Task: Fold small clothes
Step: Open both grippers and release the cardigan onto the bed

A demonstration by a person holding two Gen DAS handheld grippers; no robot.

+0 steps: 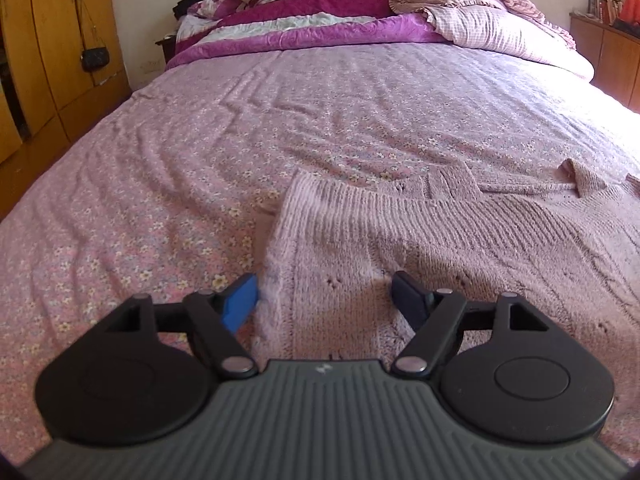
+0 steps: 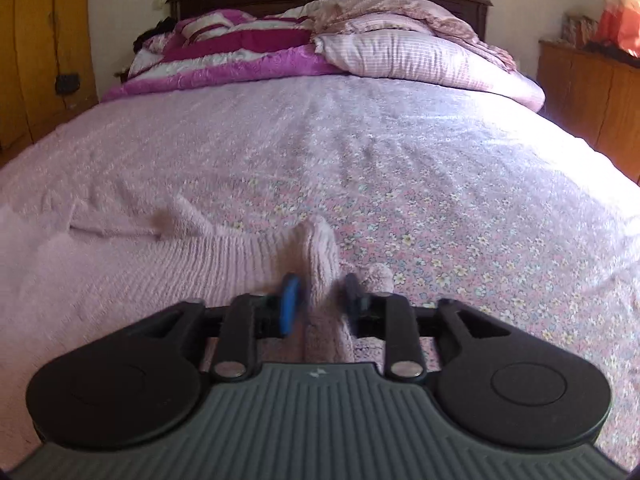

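Knitted pink sweater (image 1: 440, 236) is lying spread on the floral bedsheet (image 1: 160, 184) near the foot of the bed, and we are judging the fold barely begun: the body looks flat, one sleeve stretches along its far edge. We are holding the left hand-held gripper (image 1: 324, 298) wide over the sweater's side edge, gripping nothing. Our right hand-held gripper (image 2: 320, 300) is standing part-open around a raised ridge of knit, pads not visibly pressing. Most folding is remaining.
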